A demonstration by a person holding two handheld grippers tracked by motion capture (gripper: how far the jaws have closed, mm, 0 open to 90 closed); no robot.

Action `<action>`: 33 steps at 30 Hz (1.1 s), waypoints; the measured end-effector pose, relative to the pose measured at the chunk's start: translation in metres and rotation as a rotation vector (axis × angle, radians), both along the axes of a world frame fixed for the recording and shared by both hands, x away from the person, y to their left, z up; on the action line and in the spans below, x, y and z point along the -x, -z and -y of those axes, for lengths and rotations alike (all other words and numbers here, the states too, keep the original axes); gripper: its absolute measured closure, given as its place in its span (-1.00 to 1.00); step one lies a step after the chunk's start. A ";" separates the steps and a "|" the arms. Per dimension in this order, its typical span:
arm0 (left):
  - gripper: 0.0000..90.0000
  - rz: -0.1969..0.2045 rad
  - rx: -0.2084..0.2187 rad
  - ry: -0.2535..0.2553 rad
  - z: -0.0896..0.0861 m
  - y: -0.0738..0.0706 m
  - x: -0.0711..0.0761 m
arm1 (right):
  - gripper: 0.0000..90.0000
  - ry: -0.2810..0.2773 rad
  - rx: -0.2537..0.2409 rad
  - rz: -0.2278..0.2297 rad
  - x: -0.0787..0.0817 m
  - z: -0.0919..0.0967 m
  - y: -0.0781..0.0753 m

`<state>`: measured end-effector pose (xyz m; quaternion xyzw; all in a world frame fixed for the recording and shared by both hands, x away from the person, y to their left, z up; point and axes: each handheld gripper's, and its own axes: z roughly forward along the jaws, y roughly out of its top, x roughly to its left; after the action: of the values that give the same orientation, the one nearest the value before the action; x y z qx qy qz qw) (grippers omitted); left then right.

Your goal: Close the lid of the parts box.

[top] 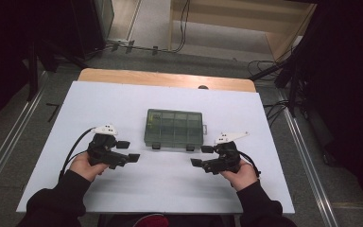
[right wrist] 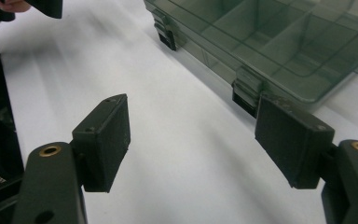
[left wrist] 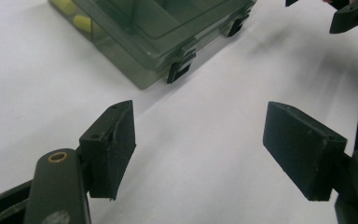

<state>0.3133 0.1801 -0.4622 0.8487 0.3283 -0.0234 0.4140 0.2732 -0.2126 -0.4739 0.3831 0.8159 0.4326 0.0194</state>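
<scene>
A closed, smoky-green clear plastic compartment box [top: 175, 128] lies mid-way on the white table sheet [top: 123, 99], its two black latches [top: 156, 145] facing me. My left gripper [top: 128, 151] and right gripper [top: 202, 156] flank those latches, jaws wide apart, empty. The left gripper view reveals yellow pieces [left wrist: 77, 16] inside.
</scene>
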 end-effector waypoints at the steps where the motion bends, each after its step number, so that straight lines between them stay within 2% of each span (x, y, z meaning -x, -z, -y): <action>1: -0.44 0.005 -0.005 0.005 -0.001 0.001 0.001 | -0.44 -0.002 0.001 0.002 0.001 0.001 0.000; 6: -0.44 0.003 -0.020 0.010 -0.005 0.005 0.007 | -0.44 0.000 0.002 -0.004 0.008 0.006 0.004; 13: -0.44 -0.005 -0.054 -0.007 -0.013 0.007 0.015 | -0.44 0.007 0.012 -0.004 0.017 0.015 0.008; 20: -0.44 -0.007 -0.049 -0.021 -0.025 0.010 0.022 | -0.44 0.024 0.016 0.003 0.025 0.025 0.011; 23: -0.44 -0.014 -0.072 -0.023 -0.030 0.011 0.023 | -0.44 0.038 0.012 -0.007 0.029 0.029 0.012; 26: -0.44 -0.025 -0.095 -0.030 -0.035 0.013 0.024 | -0.44 0.046 0.015 0.004 0.031 0.032 0.012; 33: -0.44 -0.024 -0.091 -0.067 -0.047 0.013 0.023 | -0.44 0.066 0.014 -0.016 0.035 0.039 0.017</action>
<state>0.2899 0.2274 -0.4755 0.8547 0.3624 -0.0047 0.3716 0.2384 -0.2518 -0.4912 0.4133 0.8059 0.4229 0.0300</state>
